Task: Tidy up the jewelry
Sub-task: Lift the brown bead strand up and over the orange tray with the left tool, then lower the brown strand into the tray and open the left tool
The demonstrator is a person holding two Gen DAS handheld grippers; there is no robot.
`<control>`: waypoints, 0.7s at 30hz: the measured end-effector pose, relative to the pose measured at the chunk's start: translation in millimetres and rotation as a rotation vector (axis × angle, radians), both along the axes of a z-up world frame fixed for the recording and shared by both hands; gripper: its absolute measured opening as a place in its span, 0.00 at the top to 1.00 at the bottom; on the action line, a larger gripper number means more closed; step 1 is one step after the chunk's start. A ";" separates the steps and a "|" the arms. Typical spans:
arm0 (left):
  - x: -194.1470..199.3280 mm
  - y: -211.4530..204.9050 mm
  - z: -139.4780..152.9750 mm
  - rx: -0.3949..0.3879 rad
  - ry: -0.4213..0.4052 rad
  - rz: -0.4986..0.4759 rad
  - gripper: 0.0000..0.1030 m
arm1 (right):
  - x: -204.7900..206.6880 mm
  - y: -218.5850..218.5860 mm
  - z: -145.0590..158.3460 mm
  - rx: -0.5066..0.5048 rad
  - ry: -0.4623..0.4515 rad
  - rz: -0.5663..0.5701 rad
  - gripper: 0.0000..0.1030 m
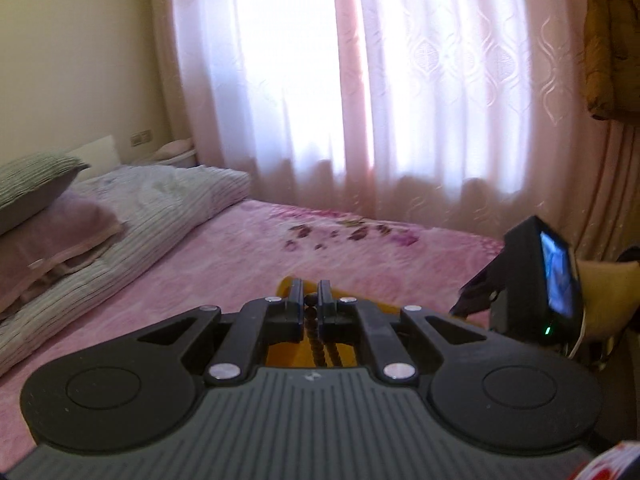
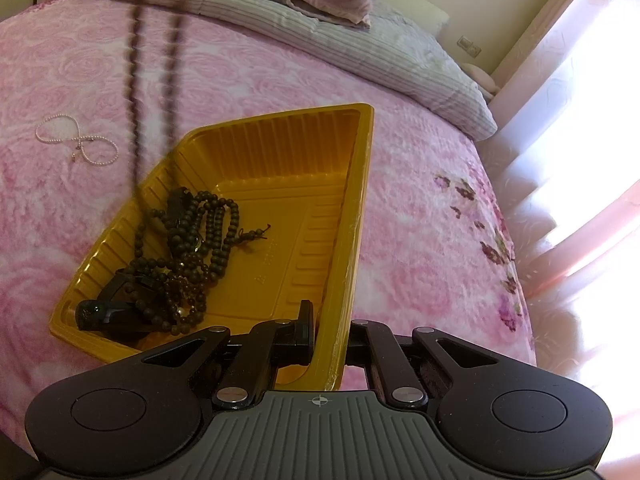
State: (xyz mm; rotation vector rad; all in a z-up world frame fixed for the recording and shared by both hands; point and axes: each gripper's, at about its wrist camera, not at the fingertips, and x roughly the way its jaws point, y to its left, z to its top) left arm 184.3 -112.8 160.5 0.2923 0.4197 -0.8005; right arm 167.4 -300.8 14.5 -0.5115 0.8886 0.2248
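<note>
My left gripper (image 1: 310,300) is shut on a brown bead necklace (image 1: 316,340), which hangs down below it over the yellow plastic tray (image 1: 286,286). In the right wrist view the same necklace (image 2: 134,80) dangles from above into the tray's left side. My right gripper (image 2: 326,334) is shut on the near wall of the yellow tray (image 2: 352,216). A pile of dark bead strands (image 2: 188,248) and a dark pendant (image 2: 96,314) lie in the tray. A white pearl necklace (image 2: 76,140) lies on the pink blanket left of the tray.
The tray rests on a bed with a pink rose blanket (image 2: 420,240). Pillows and a folded striped quilt (image 1: 132,224) lie at the head. Curtains (image 1: 400,100) hang past the bed's far edge. The right gripper's body with a lit screen (image 1: 556,280) shows in the left wrist view.
</note>
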 end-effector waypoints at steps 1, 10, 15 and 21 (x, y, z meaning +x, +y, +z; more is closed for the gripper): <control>2.0 -6.8 -1.7 0.004 0.002 -0.005 0.95 | 0.7 -0.5 -0.3 0.001 0.000 -0.002 0.94; 36.4 -44.6 -52.6 0.079 0.100 0.023 0.95 | 1.2 -3.3 -2.4 0.014 0.003 -0.009 0.94; 47.6 -47.6 -71.5 0.097 0.150 0.034 0.95 | 1.9 -5.1 -3.4 0.021 0.007 -0.013 0.94; 49.6 -49.3 -75.5 0.098 0.170 0.032 0.95 | 2.4 -6.5 -4.0 0.025 0.009 -0.018 0.94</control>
